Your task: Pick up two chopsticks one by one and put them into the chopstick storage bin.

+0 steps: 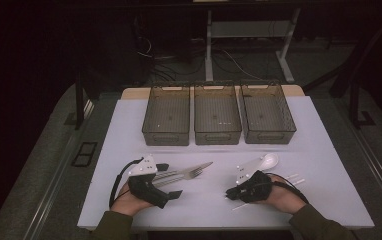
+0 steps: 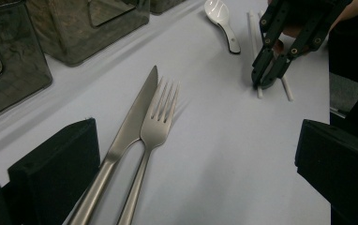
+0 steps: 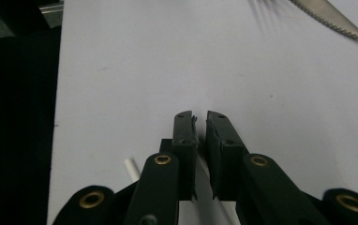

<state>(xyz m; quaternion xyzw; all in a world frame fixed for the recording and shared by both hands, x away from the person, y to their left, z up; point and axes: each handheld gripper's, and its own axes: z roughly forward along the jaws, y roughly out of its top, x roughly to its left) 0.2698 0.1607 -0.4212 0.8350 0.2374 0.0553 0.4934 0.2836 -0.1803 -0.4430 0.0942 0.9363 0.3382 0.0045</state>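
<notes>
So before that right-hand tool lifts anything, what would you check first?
1. Right gripper fingers around a white stick: ok, one runs between them.
2. Firm grip on the stick: cannot tell; a narrow gap shows between the fingers.
3. Just one stick caught: cannot tell; others lie close by.
4. Spoon out of the way: ok, it lies apart, beyond the gripper.
5. Left gripper out of the way: ok, open around the knife and fork handles.
6. Three bins free to receive: ok.
</notes>
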